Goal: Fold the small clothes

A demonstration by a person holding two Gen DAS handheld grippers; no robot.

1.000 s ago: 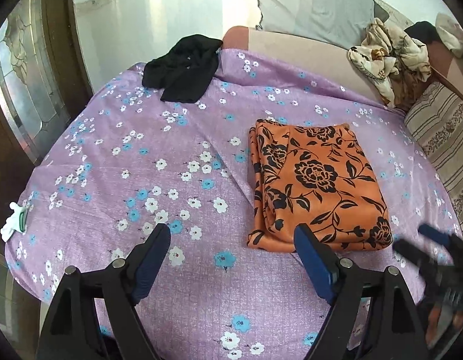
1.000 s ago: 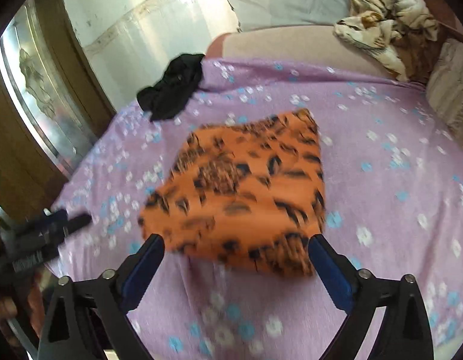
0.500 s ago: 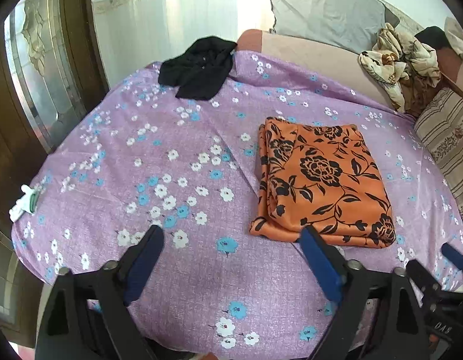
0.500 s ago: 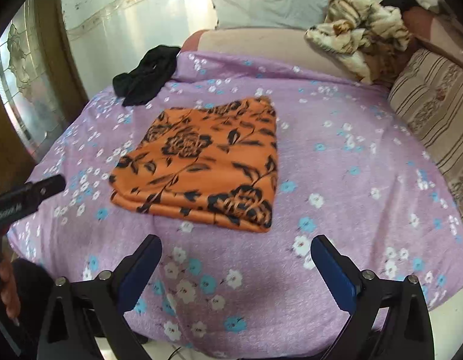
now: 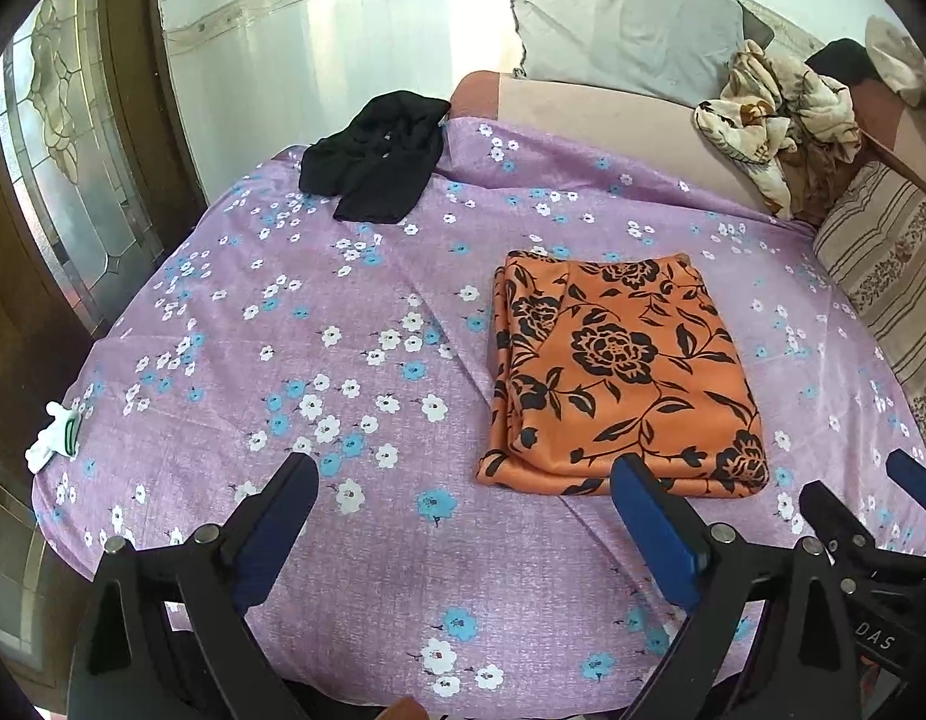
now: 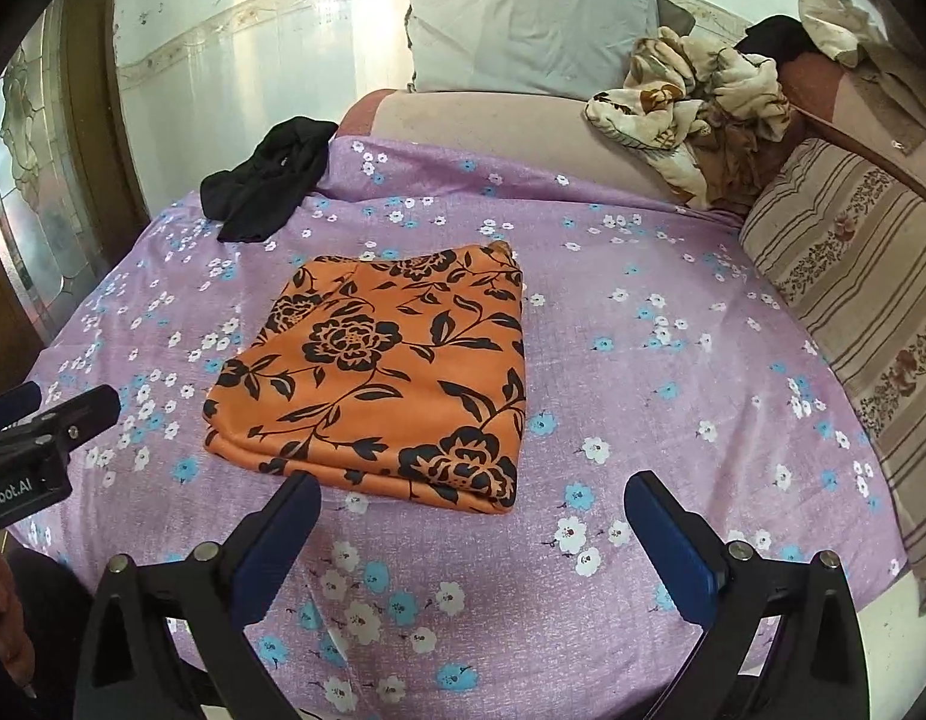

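Orange floral cloth (image 6: pixel 379 378) folded on purple bedsheet (image 6: pixel 643 396)

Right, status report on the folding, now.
Left gripper and right gripper open, empty. Orange floral cloth folded flat on purple sheet. Black garment unfolded at far edge. Nothing in the way.

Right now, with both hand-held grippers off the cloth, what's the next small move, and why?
Probably reach the left hand-held gripper toward the black garment at the far corner of the purple sheet. The orange floral cloth already lies folded flat, and both the left and the right hand-held gripper are open and empty, while the black piece is crumpled and unfolded.
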